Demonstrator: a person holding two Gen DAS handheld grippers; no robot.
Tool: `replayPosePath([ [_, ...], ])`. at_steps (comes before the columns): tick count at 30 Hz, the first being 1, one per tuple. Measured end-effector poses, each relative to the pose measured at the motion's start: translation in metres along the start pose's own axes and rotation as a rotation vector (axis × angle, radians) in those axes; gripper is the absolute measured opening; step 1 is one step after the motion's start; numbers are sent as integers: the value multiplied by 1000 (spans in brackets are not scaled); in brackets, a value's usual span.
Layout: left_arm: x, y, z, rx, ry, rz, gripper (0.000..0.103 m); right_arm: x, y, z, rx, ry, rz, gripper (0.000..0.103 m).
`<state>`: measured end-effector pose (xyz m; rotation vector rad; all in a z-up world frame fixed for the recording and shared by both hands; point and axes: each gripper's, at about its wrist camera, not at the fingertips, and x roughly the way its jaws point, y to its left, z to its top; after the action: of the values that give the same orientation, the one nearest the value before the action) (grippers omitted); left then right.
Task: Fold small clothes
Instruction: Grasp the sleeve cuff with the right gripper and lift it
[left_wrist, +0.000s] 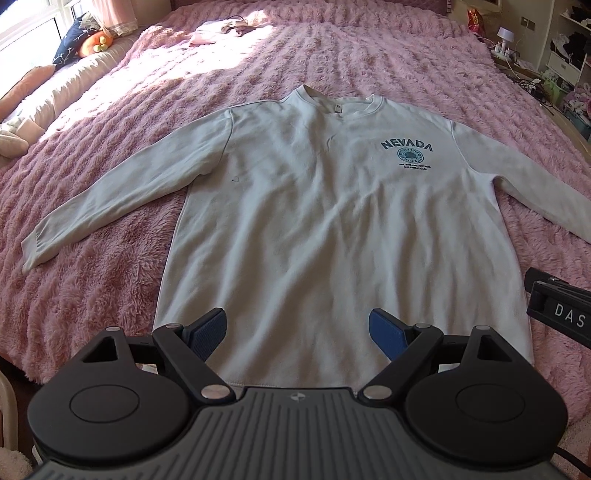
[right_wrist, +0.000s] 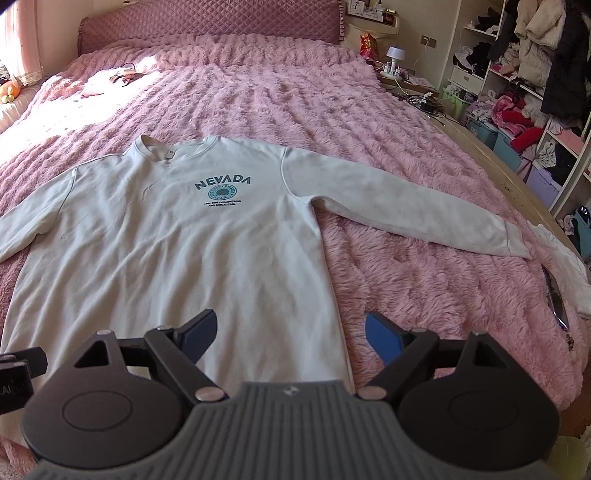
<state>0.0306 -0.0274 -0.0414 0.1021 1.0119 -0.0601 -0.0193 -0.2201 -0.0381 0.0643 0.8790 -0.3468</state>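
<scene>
Sunlight in our left wrist view falls on a fluffy pink bedspread (left_wrist: 110, 155) where a white long-sleeved NEVADA sweatshirt (left_wrist: 314, 221) lies flat, front up, sleeves spread; our left gripper (left_wrist: 297, 334) hovers wide open over its hem, holding nothing. From the right wrist we see our right gripper (right_wrist: 290, 334) equally wide and empty, straddling the sweatshirt's side edge near the hem

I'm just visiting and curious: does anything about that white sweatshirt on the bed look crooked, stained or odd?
Nothing serious. The sweatshirt lies flat, face up, sleeves spread, on the pink blanket. Only a small dark mark near one armpit and light wrinkles stand out.
</scene>
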Motion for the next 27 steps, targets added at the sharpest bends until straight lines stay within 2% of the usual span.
replayPosePath([
  [4, 14, -14, 9, 10, -2, -39, 101, 18, -29, 5, 54, -21, -35, 83],
  [9, 30, -40, 28, 10, 2, -181, 101, 36, -87, 6, 135, -195, -38, 83],
  [13, 50, -73, 46, 42, 25, -202, 99, 64, -146, 17, 204, -238, -196, 83],
  [14, 56, -81, 50, 52, 33, -224, 95, 71, -164, 19, 238, -256, -240, 83],
  [17, 77, -111, 66, 76, 39, -303, 92, 93, -221, 22, 361, -321, -326, 83],
  [20, 99, -139, 81, 100, 32, -361, 92, 120, -279, 20, 515, -367, -267, 83],
  [23, 122, -167, 98, 116, 15, -394, 91, 158, -327, 13, 690, -347, -165, 81],
  [27, 151, -197, 116, 120, 3, -430, 90, 203, -350, 9, 777, -312, -187, 76],
])
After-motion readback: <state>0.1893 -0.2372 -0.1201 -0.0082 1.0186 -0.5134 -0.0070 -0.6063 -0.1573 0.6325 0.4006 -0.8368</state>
